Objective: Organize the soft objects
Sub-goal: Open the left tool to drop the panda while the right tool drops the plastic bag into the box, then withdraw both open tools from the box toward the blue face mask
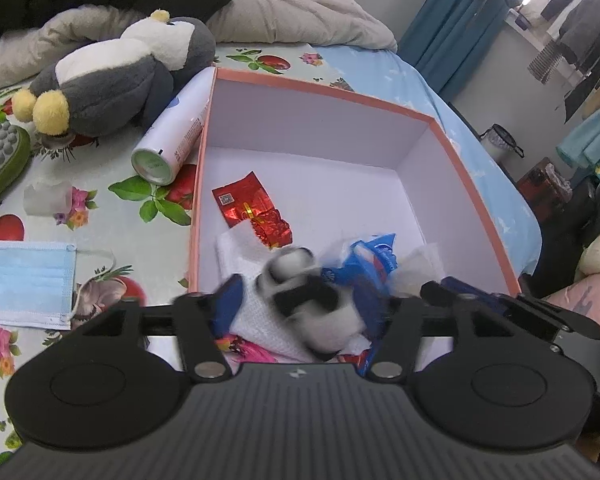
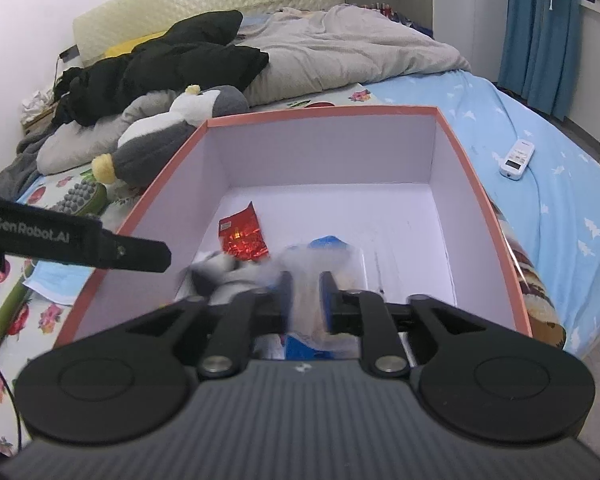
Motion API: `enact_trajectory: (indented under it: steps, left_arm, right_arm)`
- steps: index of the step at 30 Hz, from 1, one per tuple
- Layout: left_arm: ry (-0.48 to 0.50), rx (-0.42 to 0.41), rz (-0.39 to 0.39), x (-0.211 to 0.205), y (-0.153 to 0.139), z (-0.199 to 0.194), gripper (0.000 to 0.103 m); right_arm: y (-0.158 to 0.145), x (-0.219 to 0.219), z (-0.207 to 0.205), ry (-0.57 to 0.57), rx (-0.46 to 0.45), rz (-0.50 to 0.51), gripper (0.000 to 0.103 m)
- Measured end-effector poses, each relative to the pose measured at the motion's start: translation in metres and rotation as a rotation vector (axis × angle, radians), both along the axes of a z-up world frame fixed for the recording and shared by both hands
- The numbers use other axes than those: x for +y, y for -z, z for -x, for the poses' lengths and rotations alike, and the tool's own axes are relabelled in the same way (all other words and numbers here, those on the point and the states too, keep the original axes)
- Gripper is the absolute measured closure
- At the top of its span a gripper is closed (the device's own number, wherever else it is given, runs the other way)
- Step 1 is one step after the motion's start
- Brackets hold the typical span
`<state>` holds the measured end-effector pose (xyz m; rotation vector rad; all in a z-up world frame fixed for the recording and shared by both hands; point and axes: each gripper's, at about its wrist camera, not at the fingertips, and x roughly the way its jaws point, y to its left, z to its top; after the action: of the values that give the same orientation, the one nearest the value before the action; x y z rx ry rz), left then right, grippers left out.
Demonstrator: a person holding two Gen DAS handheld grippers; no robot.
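Pink-rimmed box on the bed holds foil packets and a panda plush, blurred between the left gripper's parted jaws. Right gripper jaws apart around a blurry clear pack. Penguin plush at 10 o'clock and mask at 9 not yet boxed.

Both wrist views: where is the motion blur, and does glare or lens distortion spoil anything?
Left wrist view: the black-and-white plush between the jaws is smeared; the red foil packet and box stay sharp; the window at top right is blown out. Right wrist view: the clear bag between the jaws is blurred; the remote reads clearly. Both bend straight edges, fisheye style.
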<state>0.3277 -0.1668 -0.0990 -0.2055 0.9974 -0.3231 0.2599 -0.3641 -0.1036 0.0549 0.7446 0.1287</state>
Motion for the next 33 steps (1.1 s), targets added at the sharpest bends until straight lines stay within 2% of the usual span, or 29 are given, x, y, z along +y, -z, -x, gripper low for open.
enact_trajectory:
  steps: [2, 14, 22, 33]
  left_arm:
    - [0.001, -0.02, 0.006, 0.001, -0.005, 0.003, 0.032]
    - [-0.022, -0.165, 0.005, 0.007, -0.042, 0.045, 0.032]
    - [-0.045, -0.176, 0.021, 0.02, -0.05, 0.072, 0.032]
    - [-0.079, -0.169, 0.022, 0.04, -0.046, 0.109, 0.032]
  right_arm:
    - [-0.001, -0.001, 0.002, 0.001, -0.007, -0.005, 0.055]
    - [-0.026, -0.001, 0.029, -0.011, -0.096, -0.066, 0.054]
    - [-0.035, 0.0, 0.05, -0.034, -0.119, -0.121, 0.054]
    - [-0.032, 0.008, 0.074, -0.073, -0.123, -0.123, 0.054]
